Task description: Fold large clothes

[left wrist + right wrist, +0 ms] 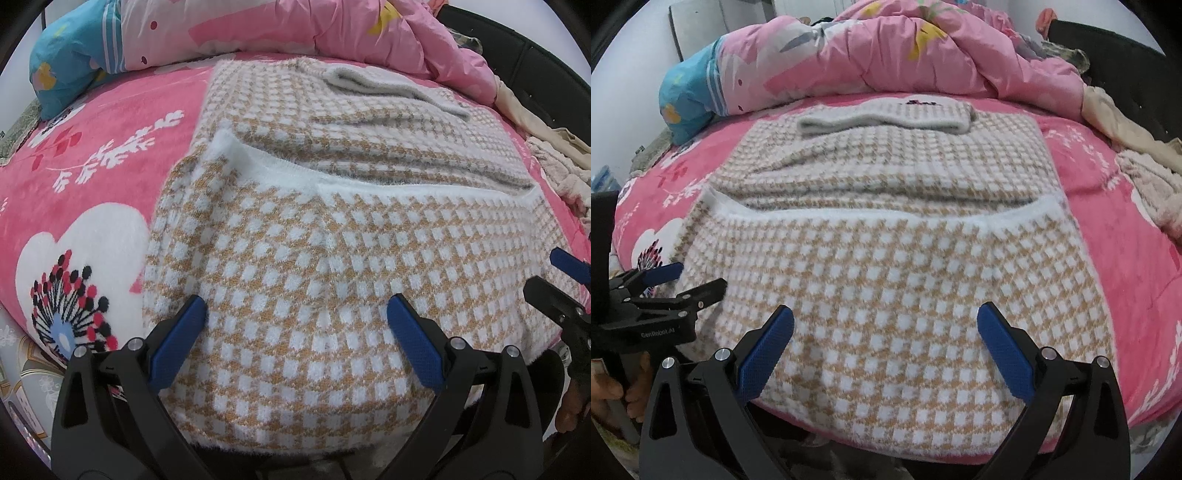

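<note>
A checkered sweater (295,258) in white and tan lies spread on the pink blanket (92,192) of the bed, with its lower part folded up so that the white hem (369,186) crosses the middle. The left gripper (295,325) is above the near edge of the sweater, its blue fingers (181,347) wide apart and holding nothing. The right gripper (886,325) is beside it, also spread wide and empty. A pink quilt (886,55) is piled at the far side of the bed.
</note>
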`<state>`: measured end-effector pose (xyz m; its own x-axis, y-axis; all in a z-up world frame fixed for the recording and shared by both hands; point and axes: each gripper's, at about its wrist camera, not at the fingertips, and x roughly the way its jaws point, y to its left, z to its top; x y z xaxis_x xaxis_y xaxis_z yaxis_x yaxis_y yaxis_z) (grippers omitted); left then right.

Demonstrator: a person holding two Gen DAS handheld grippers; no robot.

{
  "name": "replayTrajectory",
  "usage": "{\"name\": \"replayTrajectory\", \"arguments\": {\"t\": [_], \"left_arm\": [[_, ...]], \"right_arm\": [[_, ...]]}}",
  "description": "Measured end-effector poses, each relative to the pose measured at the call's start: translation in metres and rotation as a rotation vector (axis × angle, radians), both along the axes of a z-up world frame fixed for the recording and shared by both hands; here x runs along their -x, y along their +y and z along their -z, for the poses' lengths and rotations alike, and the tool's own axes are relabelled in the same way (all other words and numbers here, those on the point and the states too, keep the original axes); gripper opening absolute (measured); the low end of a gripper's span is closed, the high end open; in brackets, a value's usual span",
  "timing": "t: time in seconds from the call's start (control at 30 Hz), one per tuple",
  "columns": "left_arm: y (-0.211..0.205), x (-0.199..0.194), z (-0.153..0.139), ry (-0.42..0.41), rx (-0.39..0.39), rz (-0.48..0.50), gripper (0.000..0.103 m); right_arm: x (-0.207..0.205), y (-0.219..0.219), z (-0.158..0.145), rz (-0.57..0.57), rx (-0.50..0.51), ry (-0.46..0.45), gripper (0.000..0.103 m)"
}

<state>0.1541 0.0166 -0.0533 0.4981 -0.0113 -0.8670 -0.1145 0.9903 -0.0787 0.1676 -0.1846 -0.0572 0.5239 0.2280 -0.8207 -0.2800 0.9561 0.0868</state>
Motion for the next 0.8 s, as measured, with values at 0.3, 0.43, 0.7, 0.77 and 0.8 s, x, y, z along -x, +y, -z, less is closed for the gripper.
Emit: {"name": "replayTrajectory", "arguments": {"t": [0.3,0.43,0.7,0.77,0.8], "left_arm": [[-0.002,-0.003,0.0,0.015,-0.012,-0.005,0.095],[-0.004,-0.004,0.0,0.019,-0.023,-0.007,0.095],[-0.006,-0.004,0.0,0.024,-0.035,-0.012,0.095],[-0.007,-0.004,0.0,0.025,-0.036,-0.014,0.095],[-0.006,-0.004,0.0,0.025,-0.036,-0.015,0.095]], "right_arm": [[-0.007,0.002,0.0,-0.027,0.001,-0.041,0.094],[-0.008,0.002,0.004,-0.035,-0.008,-0.048,0.09],[-0.012,-0.001,0.02,-0.042,-0.044,-0.01,0.086],[-0.011,0.0,0.02,-0.046,-0.039,-0.014,0.086],[-0.011,0.0,0.019,-0.045,-0.042,-0.013,0.086]]}}
